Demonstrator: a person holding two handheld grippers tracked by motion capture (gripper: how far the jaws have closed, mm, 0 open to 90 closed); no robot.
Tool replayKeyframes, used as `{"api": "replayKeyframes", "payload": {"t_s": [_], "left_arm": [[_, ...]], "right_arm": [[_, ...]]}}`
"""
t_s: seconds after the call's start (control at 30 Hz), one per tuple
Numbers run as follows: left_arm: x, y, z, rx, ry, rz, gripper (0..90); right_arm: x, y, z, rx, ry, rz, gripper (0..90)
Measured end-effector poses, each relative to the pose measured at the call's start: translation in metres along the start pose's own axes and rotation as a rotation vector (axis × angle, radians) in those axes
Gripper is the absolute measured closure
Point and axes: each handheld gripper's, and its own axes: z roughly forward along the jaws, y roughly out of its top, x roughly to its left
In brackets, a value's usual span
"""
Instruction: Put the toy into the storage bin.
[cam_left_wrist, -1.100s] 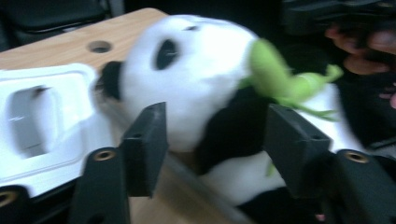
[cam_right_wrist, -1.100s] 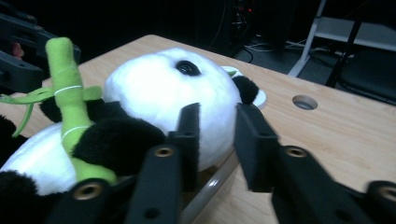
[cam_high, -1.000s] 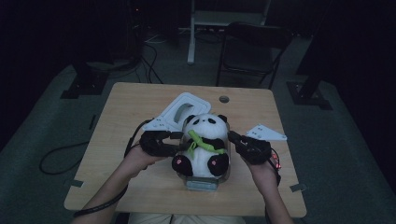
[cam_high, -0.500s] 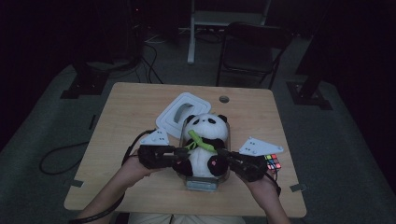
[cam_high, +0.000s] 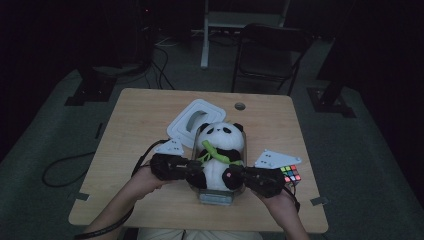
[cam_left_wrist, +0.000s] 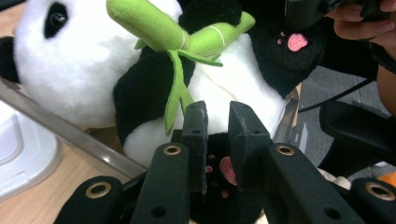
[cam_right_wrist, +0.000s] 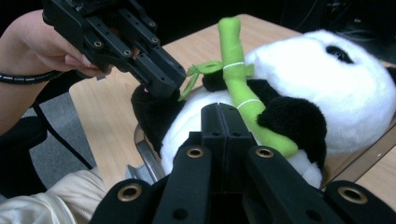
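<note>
A black-and-white panda plush (cam_high: 220, 150) with a green bamboo stalk (cam_left_wrist: 154, 28) sits in a clear container (cam_high: 217, 196) on the wooden table. My left gripper (cam_high: 192, 170) comes in from the left; its jaws have just been closing and now pinch the panda's black foot with pink pads (cam_left_wrist: 224, 170), seen in the narrow gap at the left gripper (cam_left_wrist: 217, 109). My right gripper (cam_high: 235, 176) points at the other foot from the right. In its own view the right gripper (cam_right_wrist: 219, 109) has its jaws pressed flat together against the plush's belly, with nothing visible between them.
A white lid (cam_high: 192, 122) lies behind the container. A Rubik's cube (cam_high: 290, 174) sits at the right by my right hand. The table (cam_high: 145, 115) has a round hole (cam_high: 240, 106) at the back. A chair (cam_high: 270, 55) stands beyond the table.
Both grippers came down from beside the panda's body toward the near edge, to its feet. The left jaws closed in on the foot. The cube came into sight.
</note>
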Motion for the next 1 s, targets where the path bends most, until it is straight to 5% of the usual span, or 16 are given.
{"api": "replayKeyframes", "payload": {"t_s": [0.17, 0.43, 0.7, 0.8, 1.0], "left_arm": [[0.005, -0.001, 0.013, 0.019, -0.044, -0.011, 78.1], [0.008, -0.010, 0.041, 0.110, -0.055, -0.012, 78.0], [0.007, -0.012, 0.044, 0.115, -0.063, -0.023, 76.6], [0.007, -0.008, 0.039, 0.099, -0.077, -0.010, 66.7], [0.013, 0.002, 0.022, 0.018, -0.106, -0.031, 40.7]], "right_arm": [[-0.004, -0.008, 0.013, 0.069, -0.006, 0.015, 90.0], [-0.017, -0.033, 0.042, 0.189, -0.003, 0.057, 89.9], [-0.020, -0.036, 0.049, 0.193, 0.026, 0.074, 86.9], [-0.021, -0.030, 0.045, 0.169, 0.030, 0.074, 82.2], [-0.030, -0.016, 0.036, 0.107, 0.006, 0.095, 59.3]]}}
